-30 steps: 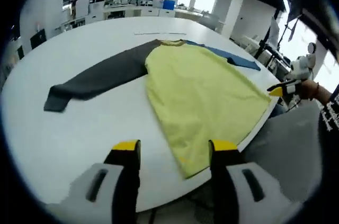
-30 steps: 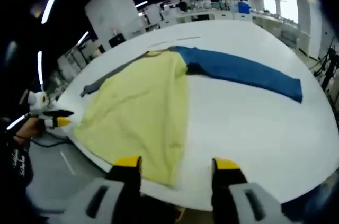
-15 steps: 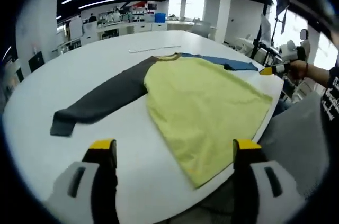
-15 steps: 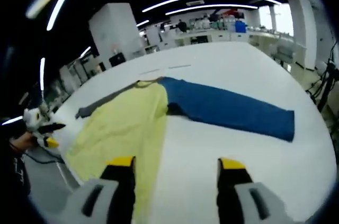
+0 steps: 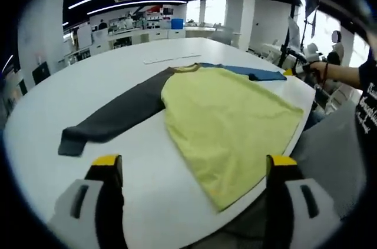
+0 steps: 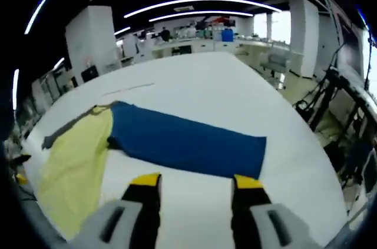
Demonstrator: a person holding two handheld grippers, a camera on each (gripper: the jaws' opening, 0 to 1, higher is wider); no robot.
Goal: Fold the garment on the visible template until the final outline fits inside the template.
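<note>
Bright ceiling strips, window glare — soft, warped edges

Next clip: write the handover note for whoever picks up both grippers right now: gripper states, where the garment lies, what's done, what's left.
Left gripper: open, empty, above the table edge near the hem of the yellow body.
Right gripper: open, empty, aimed at the blue sleeve.
Garment: lies flat on the white table, with the blue sleeve and dark grey sleeve spread out to opposite sides.
Done: no fold visible.
Left: all folding, probably sleeves in first. I cannot make out a template outline.
</note>
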